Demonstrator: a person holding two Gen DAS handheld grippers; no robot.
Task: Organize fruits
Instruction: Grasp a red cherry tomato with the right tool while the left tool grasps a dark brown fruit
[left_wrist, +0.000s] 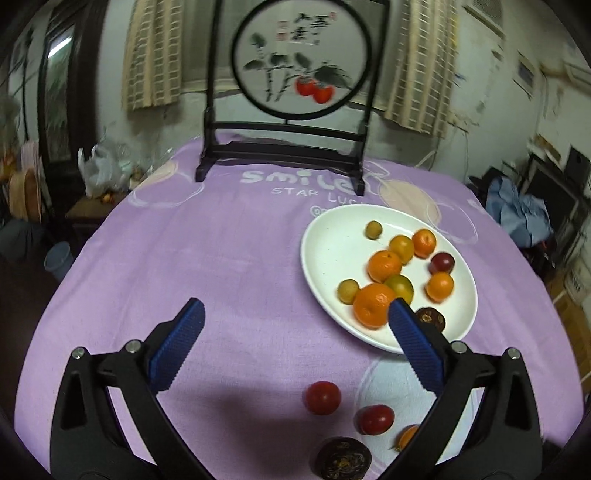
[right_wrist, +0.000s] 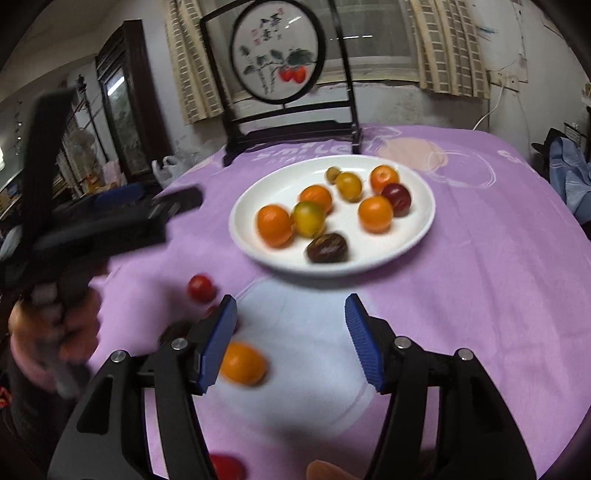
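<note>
Two hand-held grippers open, fruit on plate and cloth

Left wrist view: the left hand-held gripper (left_wrist: 295, 317) has its blue pads spread wide with nothing between them, above the purple-clothed desk (left_wrist: 184, 258). A white plate (left_wrist: 325, 251) to the right holds oranges, yellow-green fruits and a dark plum. Two red fruits (left_wrist: 322, 397) and a dark brown fruit (left_wrist: 342, 459) lie loose on the cloth near the bottom.

Right wrist view: the right hand-held gripper (right_wrist: 291, 314) is likewise wide open and empty. An orange fruit (right_wrist: 243, 363) lies on the cloth just beside its left pad. The plate (right_wrist: 255, 206) sits beyond. The left hand-held gripper shows blurred at left.
</note>
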